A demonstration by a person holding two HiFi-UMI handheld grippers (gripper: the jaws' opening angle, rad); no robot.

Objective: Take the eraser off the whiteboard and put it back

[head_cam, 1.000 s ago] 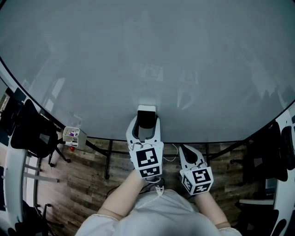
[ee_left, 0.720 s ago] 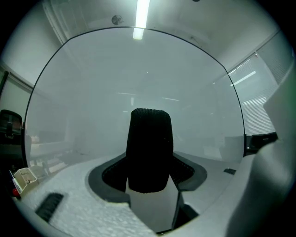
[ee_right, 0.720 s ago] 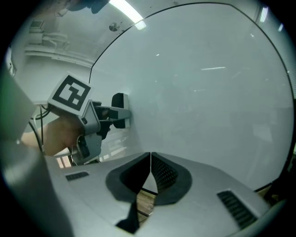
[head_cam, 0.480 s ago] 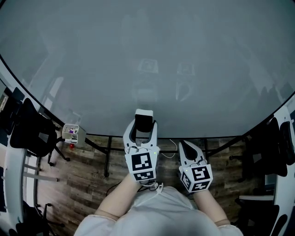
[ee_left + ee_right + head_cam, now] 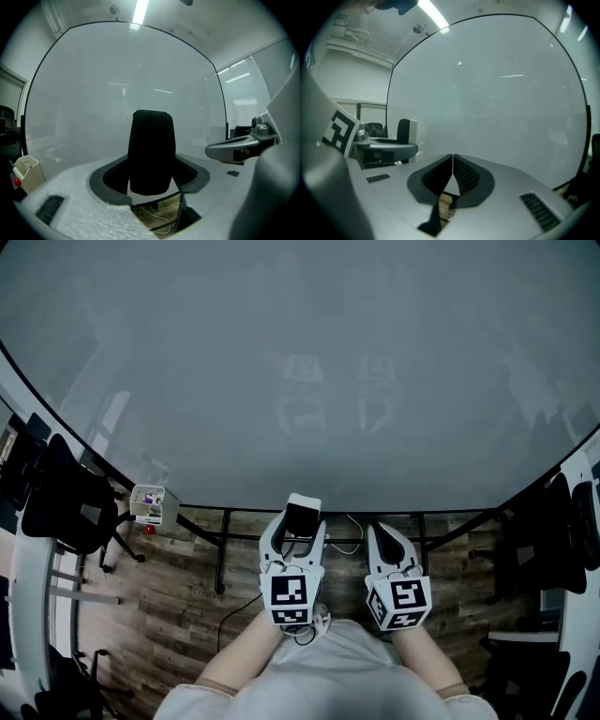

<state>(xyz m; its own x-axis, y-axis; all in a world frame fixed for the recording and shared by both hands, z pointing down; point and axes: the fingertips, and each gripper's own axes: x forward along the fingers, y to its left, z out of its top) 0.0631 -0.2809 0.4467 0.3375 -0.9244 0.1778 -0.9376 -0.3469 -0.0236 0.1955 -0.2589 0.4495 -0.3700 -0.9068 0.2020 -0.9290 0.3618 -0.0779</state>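
- Head view: the left gripper (image 5: pixel 298 527) is clamped on the eraser (image 5: pixel 302 514), which sits clear of the whiteboard (image 5: pixel 300 352), just below its lower edge. The right gripper (image 5: pixel 387 538) hangs beside it, jaws pressed together on nothing. The eraser looks to be off the board and due to go back. A small open box (image 5: pixel 150 505) sits at the board's lower left corner, with a few small pieces in it, purple and white, too small to name.
- Left gripper view: the dark eraser (image 5: pixel 151 152) stands upright between the two pads, gripped by its sides, with the whiteboard (image 5: pixel 117 84) filling the background. To put it back well, the grip should hold firm until the eraser lies flat on the board — its broad face square to the surface, not one edge first. Only then should the jaws let go, so that it does not drop. The box (image 5: pixel 27 172) shows at the far left, and its contents are not visible from here.
- Right gripper view: the jaws of the right gripper (image 5: pixel 452 176) meet tip to tip, empty. The eraser (image 5: pixel 408 131) appears at the left, well short of the board — the right gripper would do best to stay out of the way.
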